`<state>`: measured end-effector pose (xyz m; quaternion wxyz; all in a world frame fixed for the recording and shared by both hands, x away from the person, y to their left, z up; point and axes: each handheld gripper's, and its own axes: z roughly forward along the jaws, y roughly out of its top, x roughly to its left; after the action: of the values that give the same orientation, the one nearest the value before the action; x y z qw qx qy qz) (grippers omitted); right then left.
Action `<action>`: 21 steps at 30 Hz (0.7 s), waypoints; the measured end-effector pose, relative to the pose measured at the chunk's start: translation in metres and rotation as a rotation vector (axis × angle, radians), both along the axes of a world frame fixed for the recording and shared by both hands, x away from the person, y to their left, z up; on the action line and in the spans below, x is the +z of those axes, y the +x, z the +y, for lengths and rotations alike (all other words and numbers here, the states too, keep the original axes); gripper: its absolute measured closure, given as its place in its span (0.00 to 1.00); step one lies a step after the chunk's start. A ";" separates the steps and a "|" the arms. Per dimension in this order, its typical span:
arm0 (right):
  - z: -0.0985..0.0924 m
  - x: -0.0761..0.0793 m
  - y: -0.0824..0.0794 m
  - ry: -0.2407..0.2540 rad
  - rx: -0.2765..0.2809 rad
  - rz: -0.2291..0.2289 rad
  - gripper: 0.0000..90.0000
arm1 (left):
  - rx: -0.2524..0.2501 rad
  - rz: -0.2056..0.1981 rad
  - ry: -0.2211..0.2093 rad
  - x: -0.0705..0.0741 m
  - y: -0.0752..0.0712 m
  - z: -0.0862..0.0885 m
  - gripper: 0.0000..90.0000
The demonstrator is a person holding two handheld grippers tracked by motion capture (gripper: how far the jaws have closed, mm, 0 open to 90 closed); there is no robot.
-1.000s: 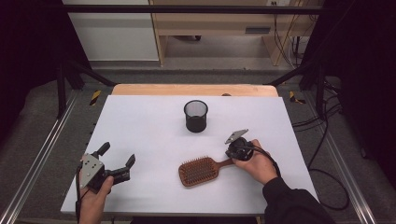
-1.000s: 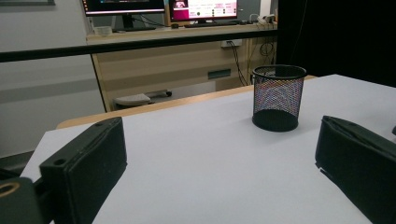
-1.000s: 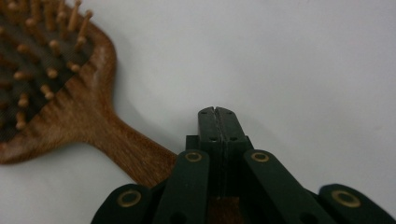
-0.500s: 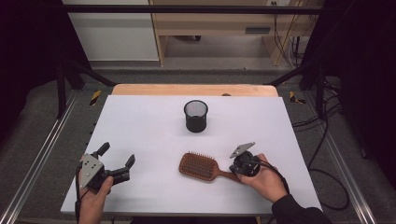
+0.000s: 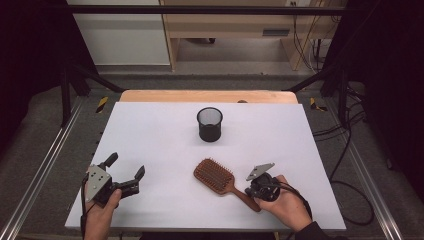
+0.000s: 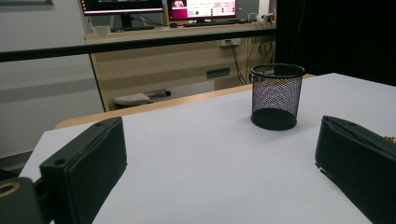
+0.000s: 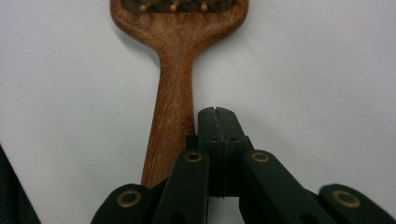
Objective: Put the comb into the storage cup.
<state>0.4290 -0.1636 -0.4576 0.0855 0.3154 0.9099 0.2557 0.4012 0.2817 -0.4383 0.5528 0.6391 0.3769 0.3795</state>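
The right gripper (image 7: 217, 112) is hovering clenched, empty, beside the hairbrush (image 5: 221, 179) handle; it should open first, then straddle the handle. The left gripper (image 5: 125, 172) is resting released.

A reddish-brown wooden hairbrush (image 7: 173, 88), its grain running in darker streaks along the handle, lies just left of the black right gripper (image 7: 217, 112), whose matte arms carry brass-coloured rivets. The brush's pale, tan-tipped bristles sit in a dark pad ahead of the jaws. Between and beyond the black padded jaws of the left gripper (image 6: 219, 154) stands a black wire-mesh cup (image 6: 277, 95), its fine grid pattern shimmering faintly. The table (image 5: 150, 130) is plain white, edged in light wood at its far side.
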 end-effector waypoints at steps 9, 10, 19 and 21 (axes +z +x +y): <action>0.003 0.009 -0.005 0.059 -0.032 -0.062 0.94 | -0.003 0.001 -0.001 0.000 0.000 0.000 0.02; 0.003 0.013 -0.007 0.079 -0.043 -0.070 0.88 | -0.002 0.001 0.000 0.000 0.000 0.000 0.02; 0.019 0.021 -0.011 0.089 -0.051 -0.077 0.37 | -0.002 0.001 0.001 0.000 0.000 0.000 0.02; 0.023 0.020 -0.011 0.073 -0.052 -0.074 0.30 | -0.001 0.001 0.000 0.000 0.000 0.001 0.02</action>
<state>0.4184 -0.1403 -0.4380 0.1140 0.3321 0.8877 0.2980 0.4013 0.2824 -0.4384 0.5529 0.6394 0.3768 0.3788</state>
